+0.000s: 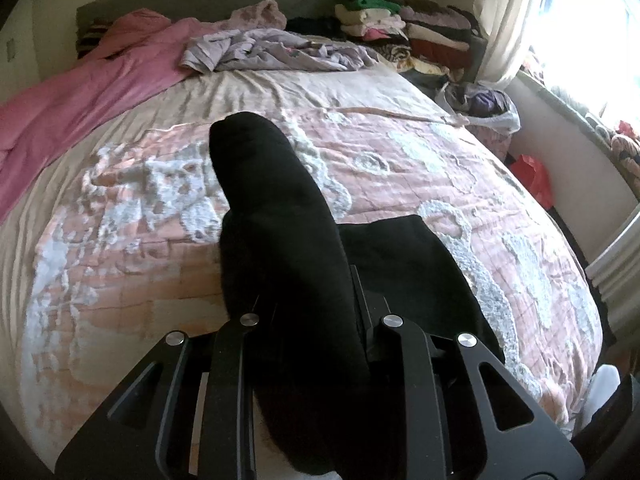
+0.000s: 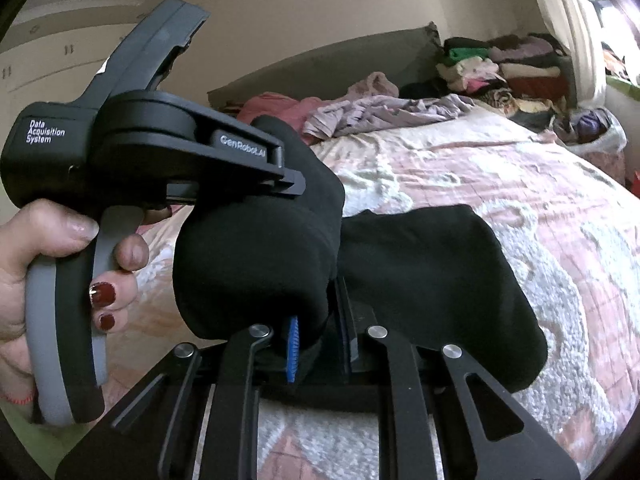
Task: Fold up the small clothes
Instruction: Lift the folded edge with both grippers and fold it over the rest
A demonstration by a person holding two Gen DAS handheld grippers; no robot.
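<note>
left gripper (image 1: 316, 280): closed on black sock (image 1: 280, 208), cloth between fingers
right gripper (image 2: 320, 340): pinching same sock's other end between blue pads (image 2: 294, 348)

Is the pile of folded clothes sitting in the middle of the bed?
No, the pile of folded clothes is stacked at the far corner of the bed, beside the curtain.

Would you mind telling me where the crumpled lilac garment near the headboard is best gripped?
Grip the lilac garment at its near-left sleeve-like flap, coming from the foot of the bed: that edge lies loose on bare sheet, away from the pink blanket. Both claws hold black fabric now.
</note>
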